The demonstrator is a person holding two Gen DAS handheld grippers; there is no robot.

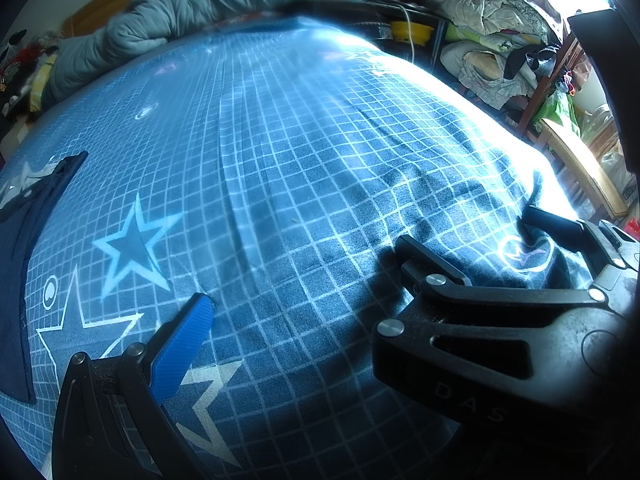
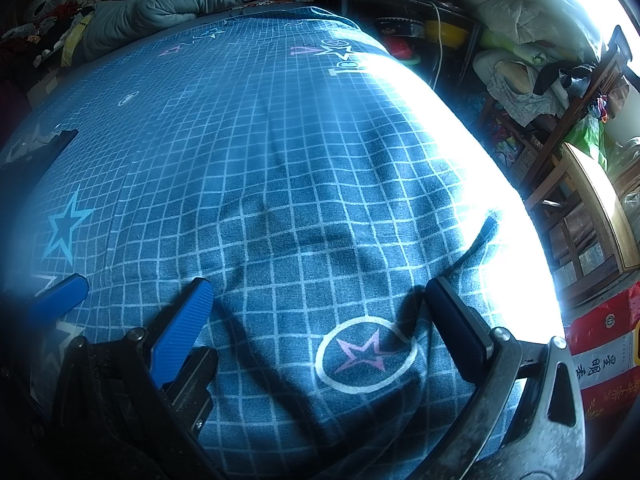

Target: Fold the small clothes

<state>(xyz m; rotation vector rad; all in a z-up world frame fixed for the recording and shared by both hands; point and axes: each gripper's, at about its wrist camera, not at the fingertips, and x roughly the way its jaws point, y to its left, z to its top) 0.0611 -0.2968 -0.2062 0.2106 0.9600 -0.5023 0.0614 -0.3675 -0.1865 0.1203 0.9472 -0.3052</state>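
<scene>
One dark navy garment [image 1: 16, 280] lies flat at the far left edge of the bed [image 1: 280, 140], well apart from both grippers; in the right wrist view only a dark corner of it [image 2: 44, 152] shows. The bed sheet is blue with a white grid and printed stars.

Two grippers are in view. The left gripper [image 1: 304, 280] has its jaws wide apart, empty, low over the sheet; its blue finger [image 1: 180, 344] sits at the left. At the right of that view the black linkage of the other gripper [image 1: 500, 304] crosses in just beside it. The right gripper [image 2: 320, 308] is also spread wide and holds nothing, with one blue pad [image 2: 180, 332] on the left and one dark pad [image 2: 456, 328] on the right, either side of a circled pink star [image 2: 366, 354] printed on the sheet. Whether its tips press the rumpled sheet cannot be told.

One grey quilt [image 1: 168, 24] is bunched along the head of the bed.
</scene>
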